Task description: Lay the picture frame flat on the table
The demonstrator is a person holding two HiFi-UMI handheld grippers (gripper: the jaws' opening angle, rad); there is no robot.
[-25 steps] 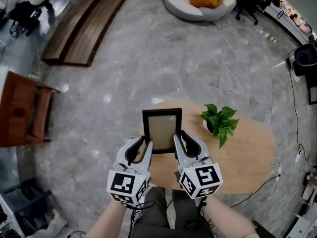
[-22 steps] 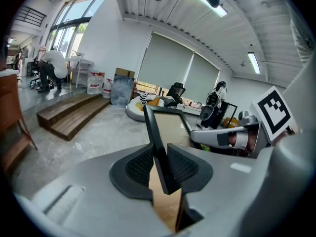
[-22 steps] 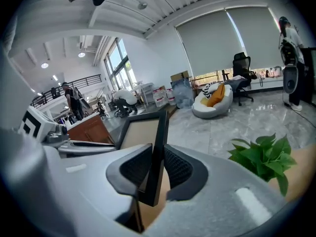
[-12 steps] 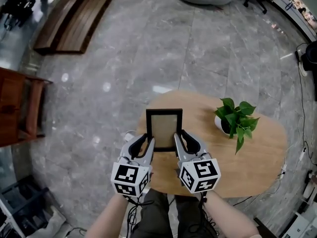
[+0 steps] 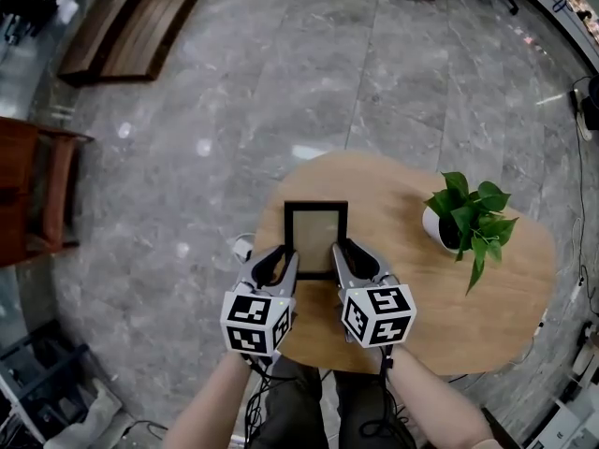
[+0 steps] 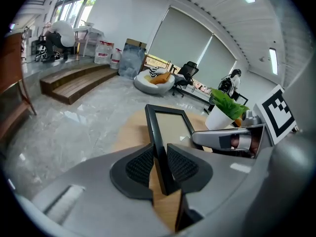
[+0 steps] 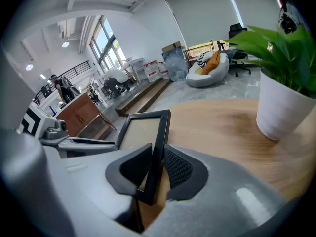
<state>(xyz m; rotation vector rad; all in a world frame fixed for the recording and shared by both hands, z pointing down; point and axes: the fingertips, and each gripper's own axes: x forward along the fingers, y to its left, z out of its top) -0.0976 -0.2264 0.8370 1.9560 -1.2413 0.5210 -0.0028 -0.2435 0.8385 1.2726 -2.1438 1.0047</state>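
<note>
A black picture frame (image 5: 315, 237) with a pale beige panel hangs over the near left part of the round wooden table (image 5: 402, 316). My left gripper (image 5: 286, 266) has its pads on the frame's left edge (image 6: 159, 147), and its jaws are closing on that edge. My right gripper (image 5: 341, 262) grips the right edge (image 7: 157, 152). From both gripper views the frame (image 6: 170, 125) reaches away from me over the tabletop (image 7: 217, 122). I cannot tell whether its far end touches the wood.
A green plant in a white pot (image 5: 465, 218) stands on the table's right side, close by in the right gripper view (image 7: 281, 102). Grey stone floor surrounds the table. A wooden step platform (image 5: 131, 26) and a brown cabinet (image 5: 37, 195) lie to the left.
The frame and both grippers have sunk toward the table and look smaller from the head view. Both grips have stayed on the frame's side edges.
</note>
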